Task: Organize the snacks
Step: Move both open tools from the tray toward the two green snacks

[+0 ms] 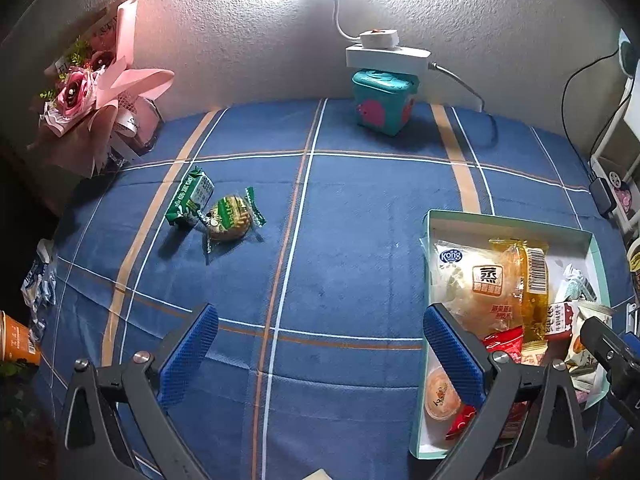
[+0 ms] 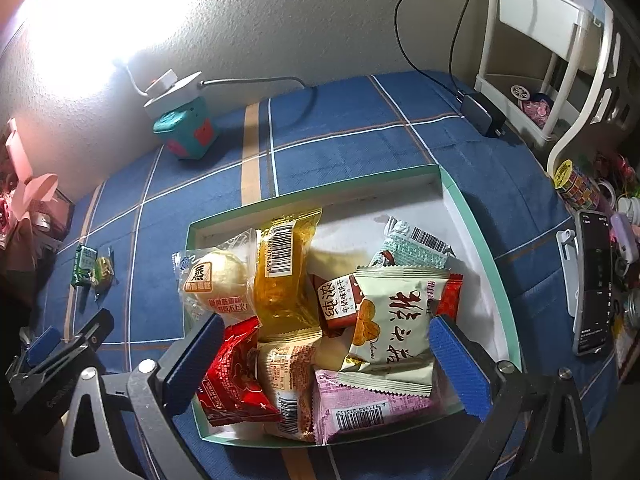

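Observation:
A shallow box with a mint-green rim (image 2: 476, 216) (image 1: 508, 222) lies on the blue checked cloth, filled with several snack packets: a bun packet (image 2: 216, 280) (image 1: 472, 280), a yellow packet (image 2: 284, 276), a red packet (image 2: 236, 368), a cream chip bag (image 2: 394, 328), a pink packet (image 2: 360, 404). Two green-wrapped snacks (image 1: 216, 210) (image 2: 92, 268) lie on the cloth at the left. My left gripper (image 1: 320, 344) stands open above bare cloth, holding nothing. My right gripper (image 2: 326, 360) hangs open over the box's packets, not pressing on any of them.
A teal box (image 1: 384, 106) with a white power strip (image 1: 386, 54) on top stands by the wall. A pink flower bouquet (image 1: 92, 92) sits at the far left. A white rack (image 2: 540, 60), a black adapter (image 2: 482, 114), a phone (image 2: 594, 284) and small clutter lie at the right.

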`<state>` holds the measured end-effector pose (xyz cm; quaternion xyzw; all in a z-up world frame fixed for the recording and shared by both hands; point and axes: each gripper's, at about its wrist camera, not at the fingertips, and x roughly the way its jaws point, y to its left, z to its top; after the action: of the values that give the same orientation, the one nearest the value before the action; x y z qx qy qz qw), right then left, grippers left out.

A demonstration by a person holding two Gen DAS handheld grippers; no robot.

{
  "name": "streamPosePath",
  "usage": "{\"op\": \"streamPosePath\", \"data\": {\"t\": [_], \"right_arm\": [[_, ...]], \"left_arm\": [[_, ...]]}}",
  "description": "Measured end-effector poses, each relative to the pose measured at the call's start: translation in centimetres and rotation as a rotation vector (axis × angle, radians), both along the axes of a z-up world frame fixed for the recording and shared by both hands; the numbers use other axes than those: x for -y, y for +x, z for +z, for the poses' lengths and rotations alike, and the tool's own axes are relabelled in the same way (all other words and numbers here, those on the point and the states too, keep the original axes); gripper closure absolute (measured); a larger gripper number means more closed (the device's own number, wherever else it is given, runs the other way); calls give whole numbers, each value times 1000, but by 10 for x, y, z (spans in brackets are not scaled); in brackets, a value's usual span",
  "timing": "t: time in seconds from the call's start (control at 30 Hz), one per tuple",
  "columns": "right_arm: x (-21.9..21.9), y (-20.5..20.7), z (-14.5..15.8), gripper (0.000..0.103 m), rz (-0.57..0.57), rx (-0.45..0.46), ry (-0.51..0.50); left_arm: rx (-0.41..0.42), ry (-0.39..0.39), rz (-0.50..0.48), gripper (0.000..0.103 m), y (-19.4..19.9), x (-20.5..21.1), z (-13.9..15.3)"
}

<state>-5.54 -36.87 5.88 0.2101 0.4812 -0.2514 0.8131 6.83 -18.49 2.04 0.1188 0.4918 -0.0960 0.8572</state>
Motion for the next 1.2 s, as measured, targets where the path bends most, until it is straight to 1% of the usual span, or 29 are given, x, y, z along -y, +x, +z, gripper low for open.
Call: {"op": "streamPosePath", "data": {"t": [0.1, 0.2, 0.4, 0.5, 0.6, 0.73, 0.83, 0.93, 1.2], "right_arm": [[-5, 2, 1, 0, 1, -3, -3], [-16, 8, 3, 0, 23, 0, -10], [-50, 28, 6, 0, 109, 14, -10], [-69, 39, 5, 0, 142, 17, -10], [-90, 51, 2, 0, 192, 14, -3], [-118, 67, -4, 0, 249, 5, 3], [-134, 77, -8, 0, 275, 3, 13], [-149, 86, -12, 0, 303, -4, 19], [-173, 103, -26, 0, 340, -29, 26]], "left_arm": [[-6, -3, -6, 1, 2, -5, 0], [0, 9, 18, 1, 6, -18, 0], [42, 82, 109, 1, 19, -61, 2], [56, 110, 167, 1, 30, -90, 5], [60, 131, 232, 1, 40, -120, 7], [59, 149, 294, 1, 48, -152, 9], [47, 126, 325, 1, 53, -170, 10], [40, 104, 336, 1, 56, -181, 9], [0, 61, 324, 1, 66, -189, 3]]}}
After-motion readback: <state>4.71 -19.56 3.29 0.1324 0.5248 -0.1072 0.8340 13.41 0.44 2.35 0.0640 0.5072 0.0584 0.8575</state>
